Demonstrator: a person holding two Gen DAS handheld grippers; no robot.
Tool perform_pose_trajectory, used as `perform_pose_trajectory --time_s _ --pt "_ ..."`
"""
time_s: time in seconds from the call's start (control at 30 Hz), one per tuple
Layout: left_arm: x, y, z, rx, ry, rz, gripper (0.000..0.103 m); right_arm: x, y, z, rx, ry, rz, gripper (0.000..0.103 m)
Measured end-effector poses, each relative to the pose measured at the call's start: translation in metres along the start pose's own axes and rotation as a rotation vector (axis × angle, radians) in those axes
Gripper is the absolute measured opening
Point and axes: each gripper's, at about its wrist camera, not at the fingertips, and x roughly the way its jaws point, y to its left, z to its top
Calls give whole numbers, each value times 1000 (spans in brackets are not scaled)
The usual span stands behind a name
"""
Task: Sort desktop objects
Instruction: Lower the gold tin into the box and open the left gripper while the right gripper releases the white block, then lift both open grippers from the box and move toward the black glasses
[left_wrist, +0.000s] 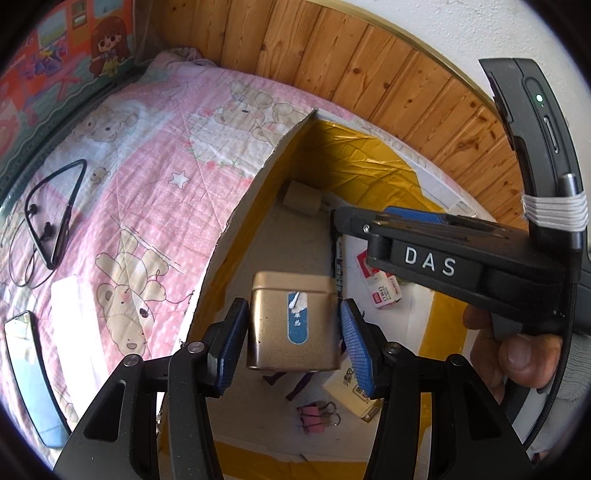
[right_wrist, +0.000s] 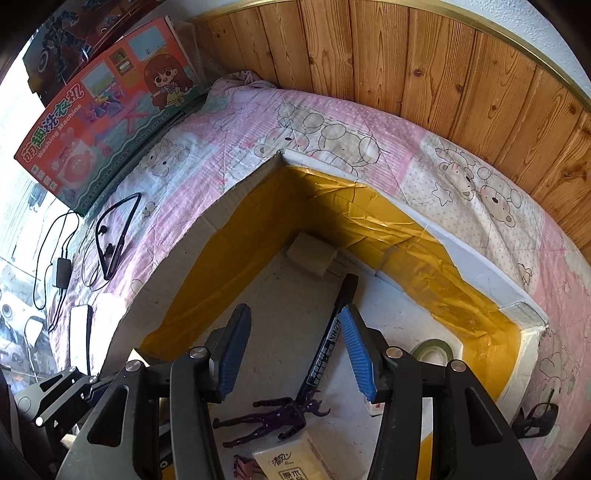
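Left gripper (left_wrist: 293, 334) first: its jaws are clamped on a gold tin (left_wrist: 293, 321) with a blue label, one blue pad flat against each side, the tin hanging at the centre of the left wrist view above the open box (left_wrist: 236, 236). Below the tin, on the box floor, a pink binder clip (left_wrist: 317, 419) lies at lower centre and a pale tissue pack (left_wrist: 351, 395) sits just right of it. Further up, a red and white card (left_wrist: 380, 288) lies beside a small beige plug (left_wrist: 301, 199) near the far corner.

Over to the right gripper (right_wrist: 293, 350): jaws standing wide, nothing pressed between the pads. A black marker (right_wrist: 332, 332) lies on the box floor, running up from lower centre, passing close by the right-hand pad. A dark purple figurine (right_wrist: 269, 415) sprawls at the bottom centre, touching the marker's lower end. A roll of tape (right_wrist: 434, 352) peeks out at the right.

Outside the box, the pink bear-print bedspread (right_wrist: 229, 155) carries black neckband earphones (left_wrist: 51, 218) at the left, and a phone (left_wrist: 31, 376) at lower left of the left wrist view.
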Motion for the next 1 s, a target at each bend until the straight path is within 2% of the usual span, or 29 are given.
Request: perform_pose_trajectory --time_s 0.1,0.37,0.63,0.7,1.0 --pt "-4 1 0 -12 -6 -14 57 -7 0 -7 -2 -2 8 52" --pt "-18 0 -4 -9 -24 -7 57 -34 2 -20 8 -32 31 52" --pt "-34 -7 -12 28 -42 9 57 -64 4 -45 -3 -67 39 54" --pt "-38 -11 -15 48 -45 11 57 -74 2 -53 5 -84 43 57" --pt "-53 -20 -26 81 -73 43 58 -124 -8 -83 26 -163 53 58"
